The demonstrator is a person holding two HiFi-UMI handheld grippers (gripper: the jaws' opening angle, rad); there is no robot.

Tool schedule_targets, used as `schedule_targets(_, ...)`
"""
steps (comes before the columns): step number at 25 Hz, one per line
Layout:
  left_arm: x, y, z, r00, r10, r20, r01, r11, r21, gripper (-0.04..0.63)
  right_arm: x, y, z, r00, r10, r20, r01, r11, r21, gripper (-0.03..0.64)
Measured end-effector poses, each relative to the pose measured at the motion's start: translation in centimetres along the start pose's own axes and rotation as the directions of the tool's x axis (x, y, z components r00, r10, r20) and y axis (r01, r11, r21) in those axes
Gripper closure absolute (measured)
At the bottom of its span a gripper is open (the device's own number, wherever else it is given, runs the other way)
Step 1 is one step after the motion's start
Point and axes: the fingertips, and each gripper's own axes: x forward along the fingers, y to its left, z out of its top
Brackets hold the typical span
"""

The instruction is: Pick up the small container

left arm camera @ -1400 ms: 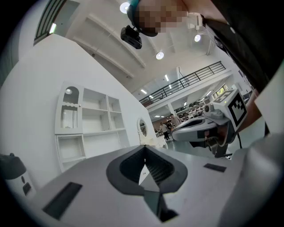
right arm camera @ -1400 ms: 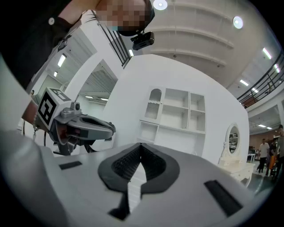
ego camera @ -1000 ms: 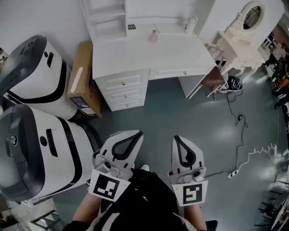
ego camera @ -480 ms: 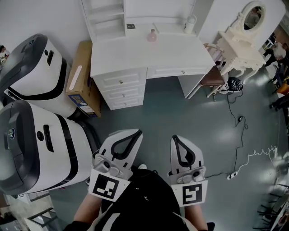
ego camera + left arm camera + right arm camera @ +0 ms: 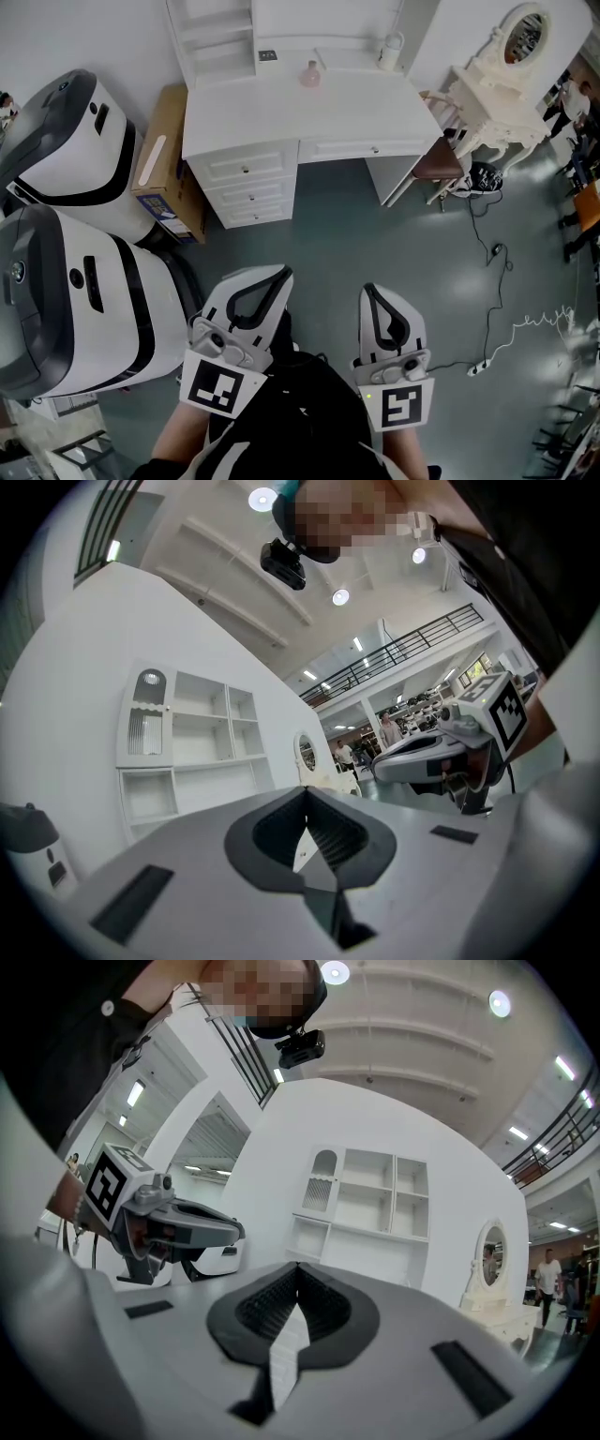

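Pink small container (image 5: 309,74) sits on the white desk (image 5: 375,112), well ahead of both grippers, slightly to their left. I read left gripper (image 5: 279,275) and right gripper (image 5: 368,290) both pressed together, nothing between the jaws.

1. Two big white-and-black machines (image 5: 66,155) (image 5: 84,309) are standing side by side.
2. One white desk (image 5: 356,108) is carrying one pink bottle (image 5: 309,75) and one white jar (image 5: 389,52).
3. One cardboard box (image 5: 164,178) is sitting beside the desk.
4. One mirrored vanity table (image 5: 487,94) is standing at the right.
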Motion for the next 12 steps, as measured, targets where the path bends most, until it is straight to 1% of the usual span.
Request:
schedule_targets(7,2.8,0.9,-0.7,1.0,-0.026,0.008,0.026,1.0,0.001,0.594,1.3,-2.0,-1.1,0.999,-0.031,-0.009,0.031,1.0,0.003,0.615)
schedule_targets(12,5.8,2.7,-1.2,0.999,-0.044,0.022,0.043,0.999,0.004,0.594,3.9,-4.2,-1.9,0.999,-0.051,-0.017,0.051,0.999,-0.002,0.615)
